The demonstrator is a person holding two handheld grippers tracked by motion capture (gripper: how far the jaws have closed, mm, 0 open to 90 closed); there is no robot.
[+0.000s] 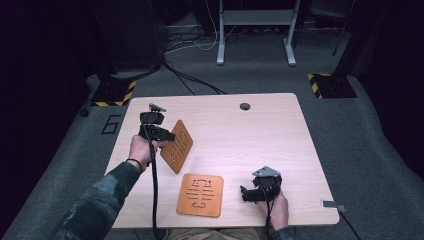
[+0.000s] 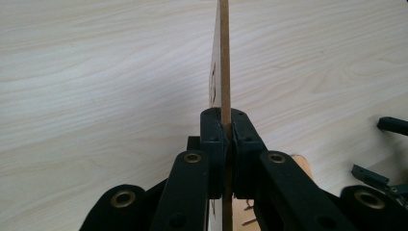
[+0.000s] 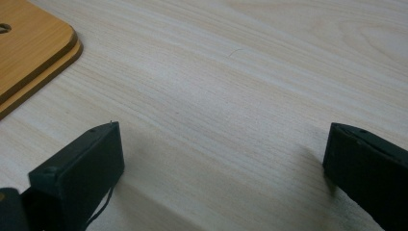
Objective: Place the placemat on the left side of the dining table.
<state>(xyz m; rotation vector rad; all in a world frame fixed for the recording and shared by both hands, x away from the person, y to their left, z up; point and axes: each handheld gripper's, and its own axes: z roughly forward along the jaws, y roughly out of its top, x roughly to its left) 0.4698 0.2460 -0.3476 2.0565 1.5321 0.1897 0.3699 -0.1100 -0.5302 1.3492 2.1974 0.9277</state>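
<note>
Forearms enter from the bottom edge of the high view; I note my sleeve [image 1: 95, 200] on the left side, dark and patterned. Nearest to me, a flat orange board [image 1: 200, 195] lies on the table [image 1: 260, 135] close to the front edge, its slotted pattern facing up. Its rounded corner [image 3: 33, 53] shows at upper left in the right gripper view, and there it looks like two thin layers stacked.

Just right of that flat board, my right gripper [image 1: 248, 194] sits low over the tabletop, pointing toward it but apart from it. Its jaws stand spread wide, bare wood grain between them, nothing held.

Farther in, on the left, my left gripper [image 1: 167, 136] holds a second orange board [image 1: 177, 146]. That board is lifted and tilted, its lower corner down near the table above the flat board; I cannot tell whether the corner touches the wood. In the left gripper view I see it edge-on [image 2: 224, 57], a thin upright strip, with both jaws pressed against its faces, pinching it firmly. A black cable [image 1: 153, 185] trails back from this gripper along my forearm.

Beyond the boards, a round grommet hole [image 1: 244, 106] sits near the far edge of the table. Past that, grey carpet, loose cables and the white legs of a frame [image 1: 255, 30].
</note>
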